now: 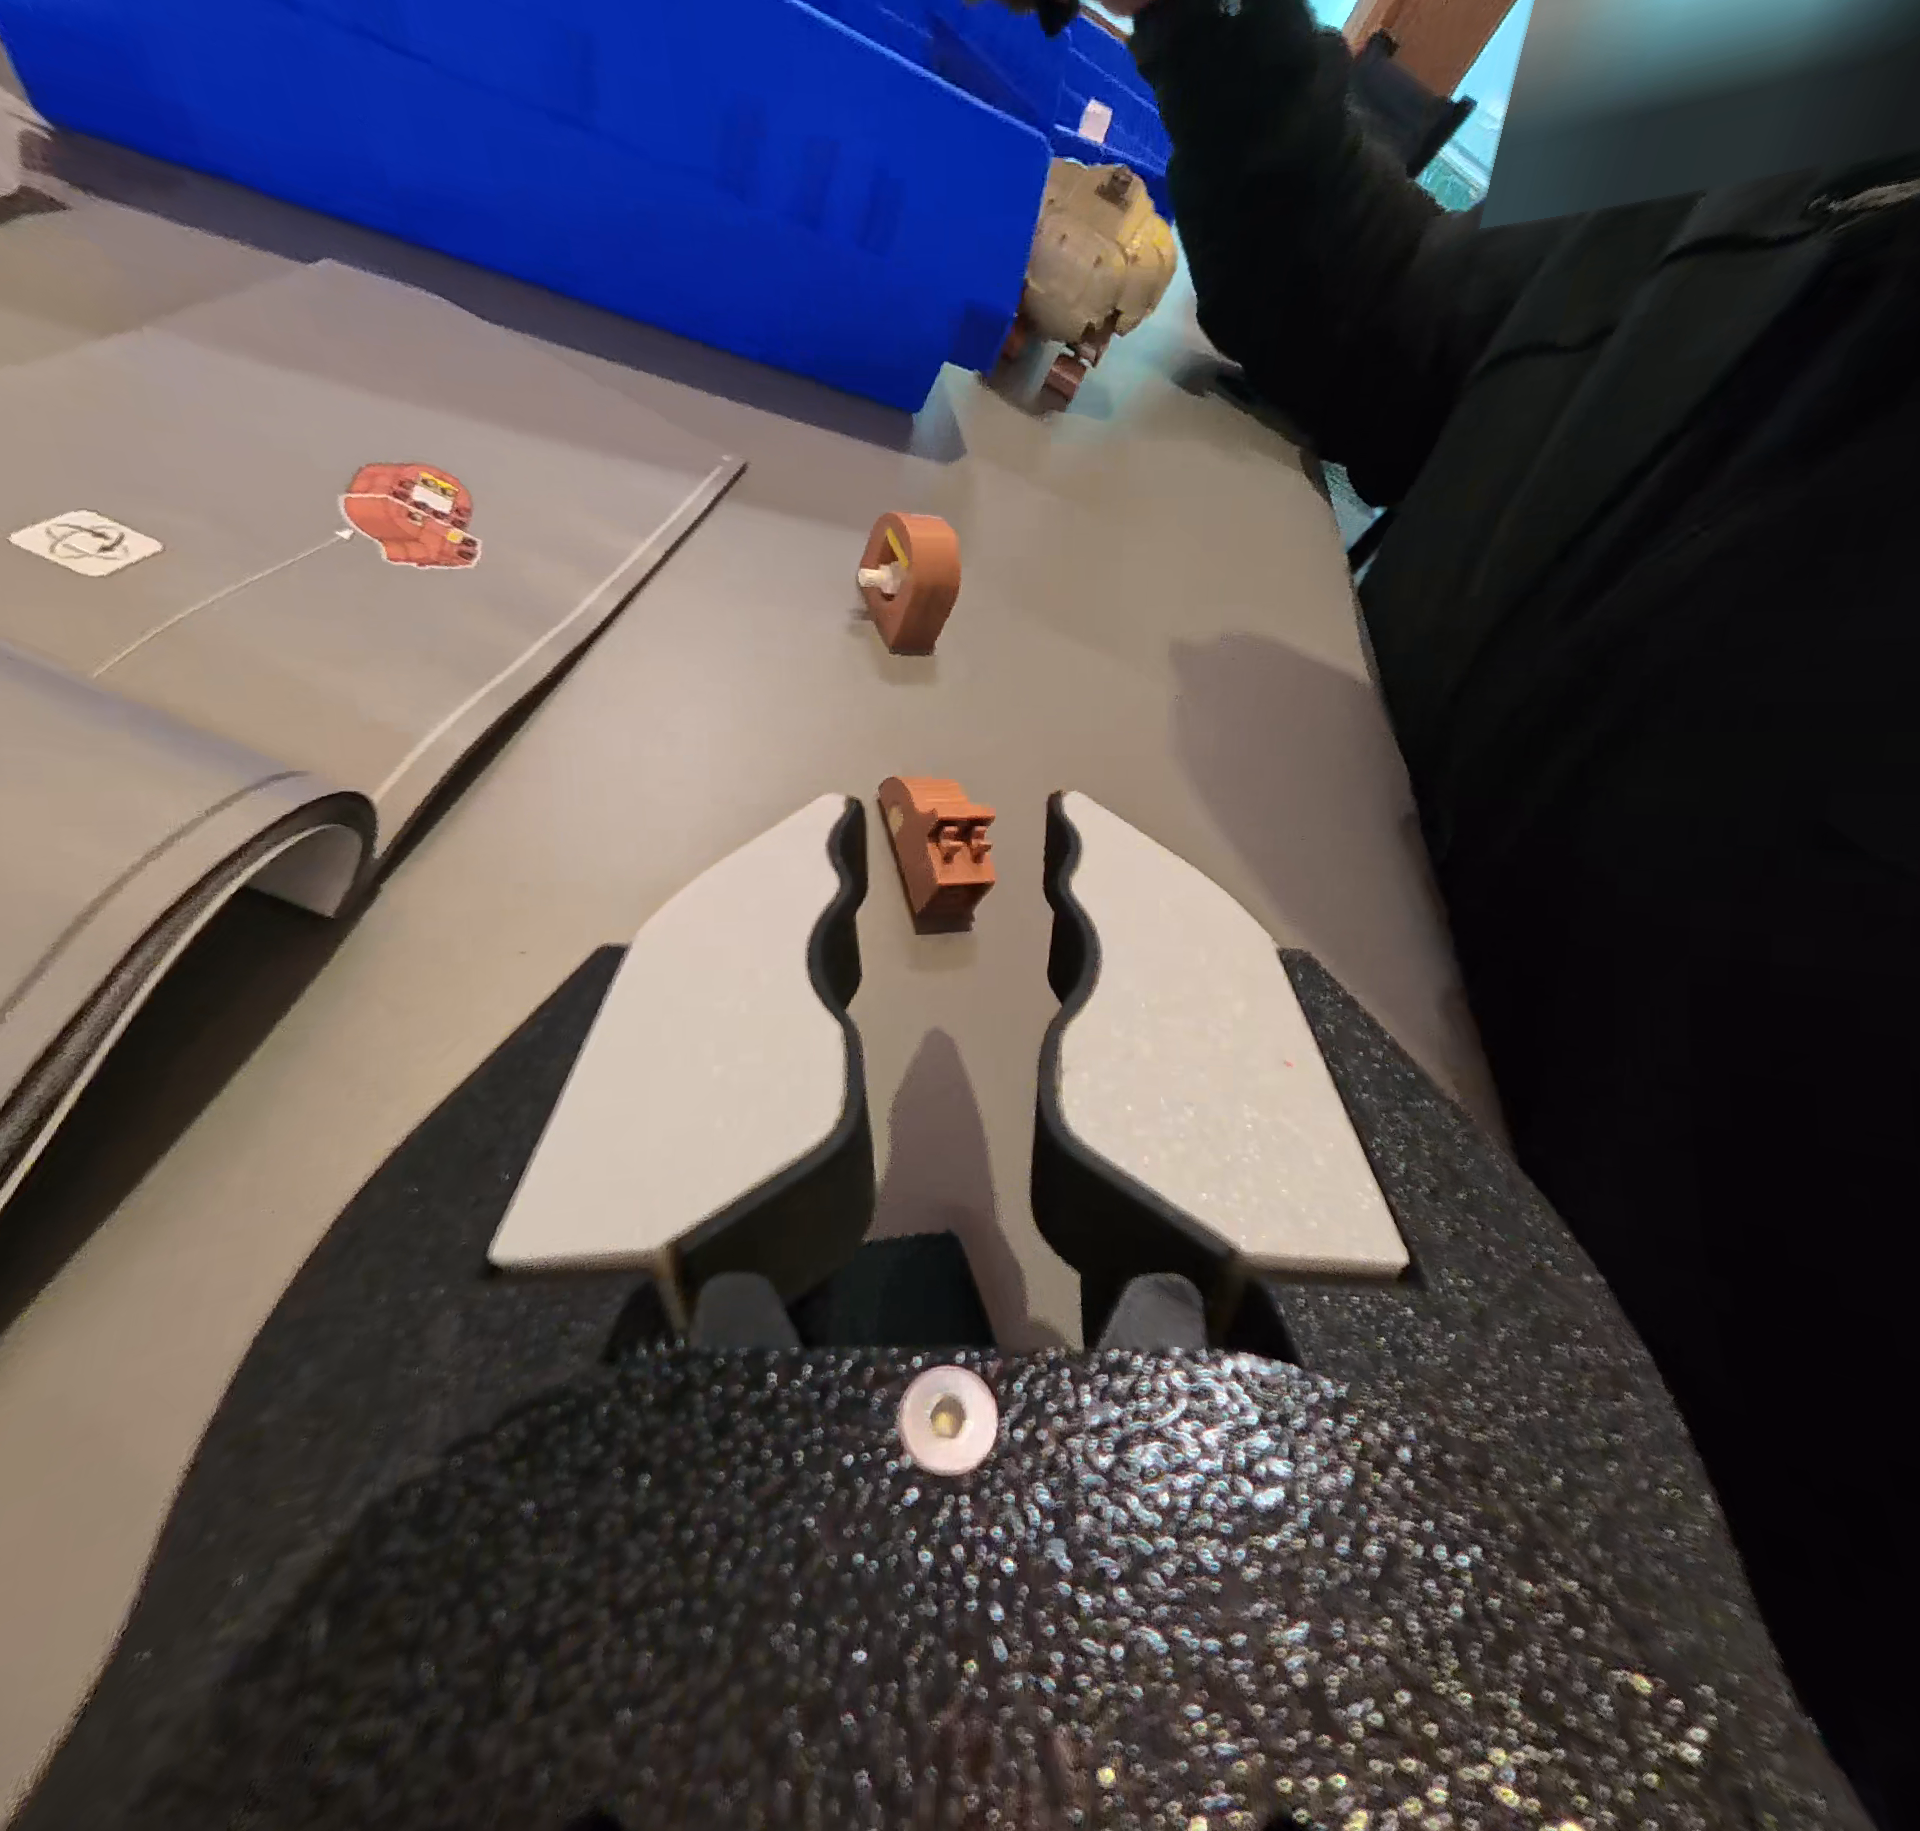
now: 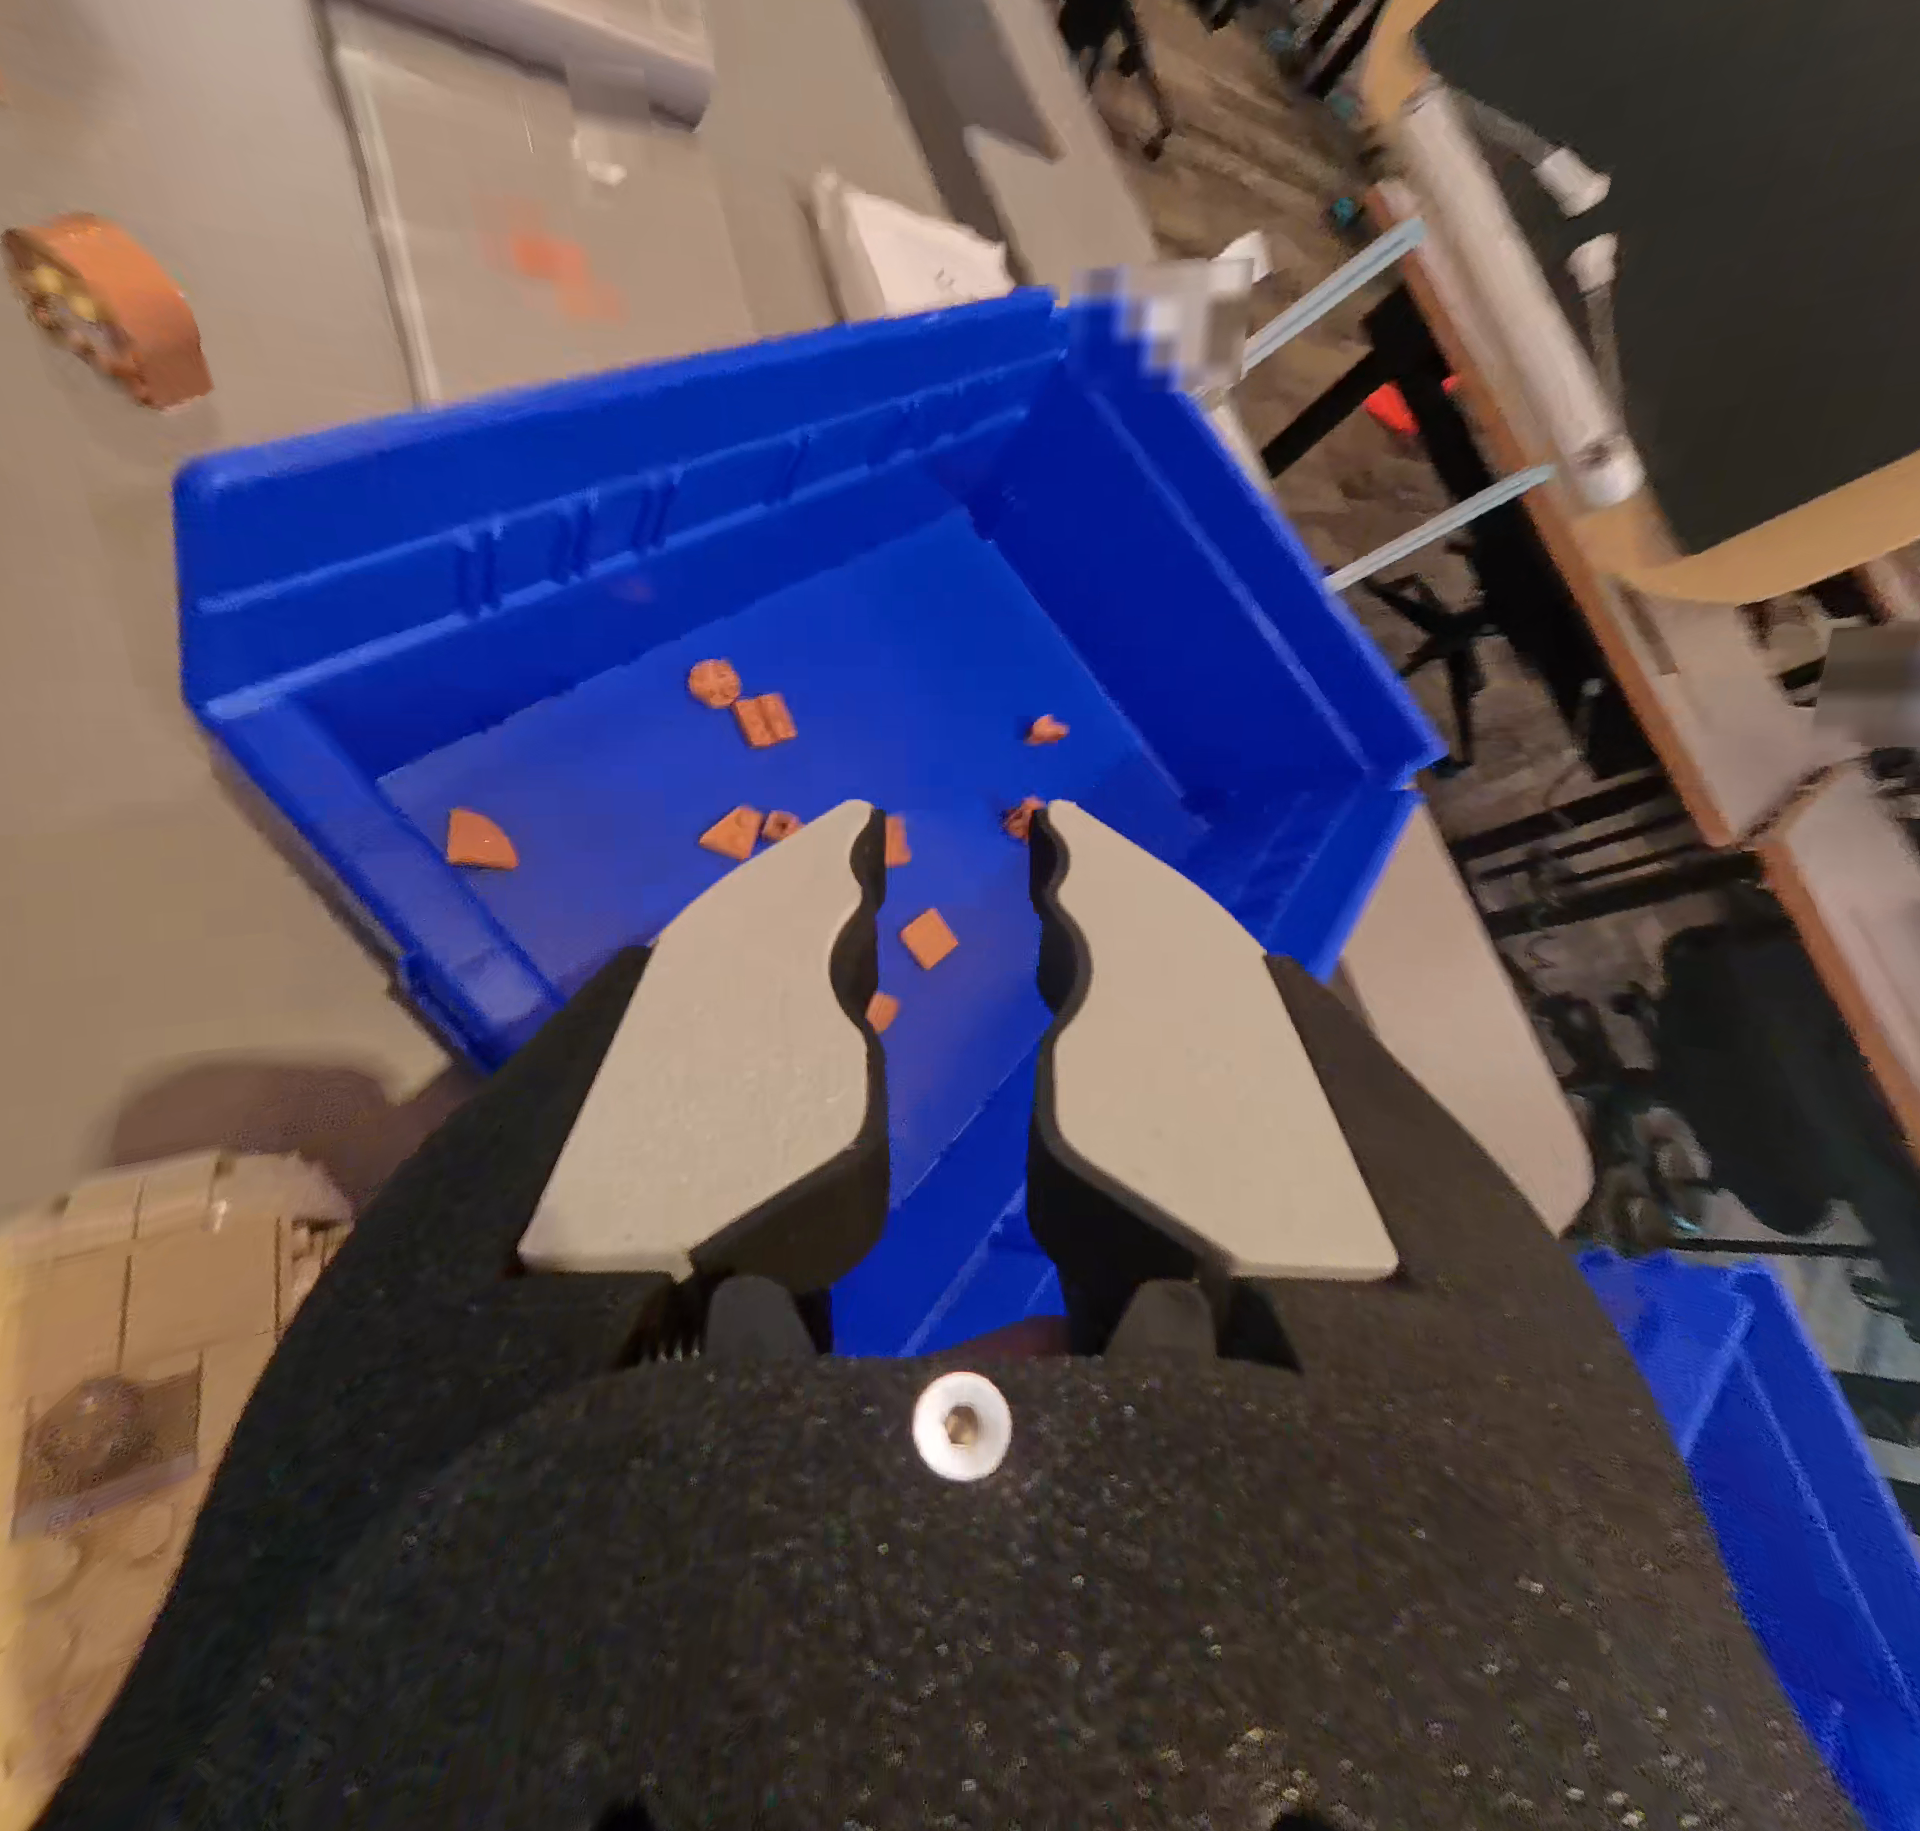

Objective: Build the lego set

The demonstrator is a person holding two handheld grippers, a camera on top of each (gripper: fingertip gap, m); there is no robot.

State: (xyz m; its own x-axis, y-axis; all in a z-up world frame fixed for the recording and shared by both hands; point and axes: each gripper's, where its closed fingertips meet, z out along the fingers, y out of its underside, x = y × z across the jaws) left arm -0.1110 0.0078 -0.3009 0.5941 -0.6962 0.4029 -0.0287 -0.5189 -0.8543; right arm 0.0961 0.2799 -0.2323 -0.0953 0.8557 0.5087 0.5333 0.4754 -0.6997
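A grey desk (image 1: 1091, 555) carries an open booklet (image 1: 343, 618) along its left side, a printed red figure on the page. Behind the booklet stands a row of blue bins (image 1: 540, 119), running toward the far edge. One blue bin (image 2: 1195, 555) lies open from above, with small orange pieces (image 2: 748, 716) scattered over its floor. By the corner of the nearest bin sits a tan, lumpy model (image 1: 1101, 243), possibly built of bricks; it is blurred. Past the desk's far edge are a wooden tabletop's rim (image 2: 1621, 534) and dark chair legs.
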